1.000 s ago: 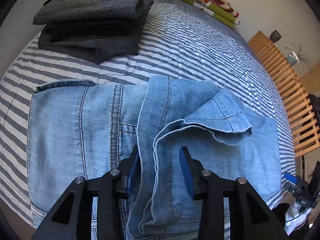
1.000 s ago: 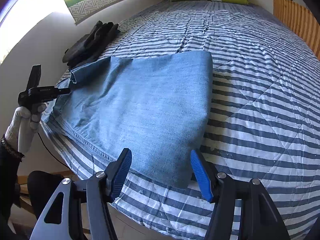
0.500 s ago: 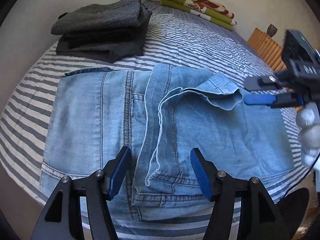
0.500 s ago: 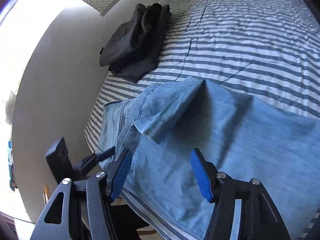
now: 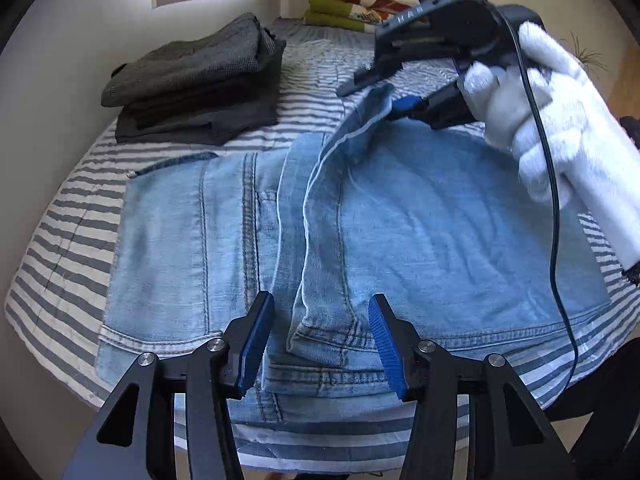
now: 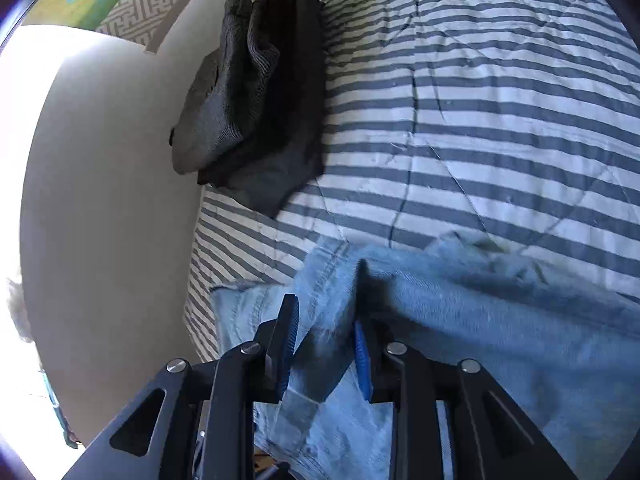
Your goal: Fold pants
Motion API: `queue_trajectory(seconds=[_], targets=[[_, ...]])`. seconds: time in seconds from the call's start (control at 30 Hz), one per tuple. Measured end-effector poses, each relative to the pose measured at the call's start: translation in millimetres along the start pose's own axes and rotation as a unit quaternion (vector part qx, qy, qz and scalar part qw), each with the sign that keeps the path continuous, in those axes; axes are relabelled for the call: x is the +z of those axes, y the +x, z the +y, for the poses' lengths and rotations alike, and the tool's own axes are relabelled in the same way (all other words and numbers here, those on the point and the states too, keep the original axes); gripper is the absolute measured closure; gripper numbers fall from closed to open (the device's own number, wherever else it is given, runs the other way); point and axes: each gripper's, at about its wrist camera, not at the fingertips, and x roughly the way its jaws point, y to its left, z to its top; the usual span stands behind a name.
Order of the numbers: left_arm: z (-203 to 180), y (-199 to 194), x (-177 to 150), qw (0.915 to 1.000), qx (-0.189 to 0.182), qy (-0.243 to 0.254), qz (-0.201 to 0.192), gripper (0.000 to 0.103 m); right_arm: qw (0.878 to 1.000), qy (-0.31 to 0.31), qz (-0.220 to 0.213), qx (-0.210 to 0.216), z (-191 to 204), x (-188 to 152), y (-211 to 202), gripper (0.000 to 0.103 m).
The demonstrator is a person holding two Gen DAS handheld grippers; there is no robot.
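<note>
At the bottom of the left wrist view, the left tool (image 5: 320, 340) straddles the near cuff corner of the jeans (image 5: 420, 248); its jaws are closing, pads not yet pressing the denim. The jeans lie folded across the striped bed (image 5: 72, 216), filling the middle of the frame. At upper right, the right tool (image 5: 394, 110), held in a white-gloved hand (image 5: 560, 120), is closing on the raised far hem, with cloth between its pads. To do this well, both tools should pinch all layers together, then lift evenly. The bed's near edge runs just under the waistband, so little room there. Beyond, bare stripes lie open; the dark folded stack (image 5: 200, 84) sits at upper left.
</note>
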Motion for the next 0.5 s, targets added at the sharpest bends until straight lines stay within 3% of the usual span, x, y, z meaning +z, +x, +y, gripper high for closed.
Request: queue_trajectory(seconds=[0.07, 0.17, 0.23, 0.3, 0.43, 0.5], targets=[[2, 8, -3, 1.0, 0.003, -0.003, 0.007, 0.058, 1.0, 0.002, 0.002, 0.011, -1, 12, 7, 0.065], [5, 9, -6, 0.9999, -0.013, -0.006, -0.001, 0.072, 1.0, -0.015, -0.004, -0.002, 1, 16, 4, 0.065], [9, 8, -7, 0.9993, -0.03, -0.02, -0.004, 0.075, 0.999, -0.031, -0.006, -0.012, 3, 15, 2, 0.065], [12, 7, -7, 0.9988, -0.039, -0.029, -0.002, 0.092, 1.0, -0.029, -0.007, 0.006, 2, 15, 2, 0.061], [13, 3, -10, 0.9986, -0.042, -0.033, -0.002, 0.092, 0.998, -0.011, -0.028, 0.061, 10, 25, 1, 0.055], [13, 0, -11, 0.9985, -0.042, -0.035, -0.005, 0.092, 0.997, -0.018, -0.031, 0.063, 19, 27, 0, 0.052]])
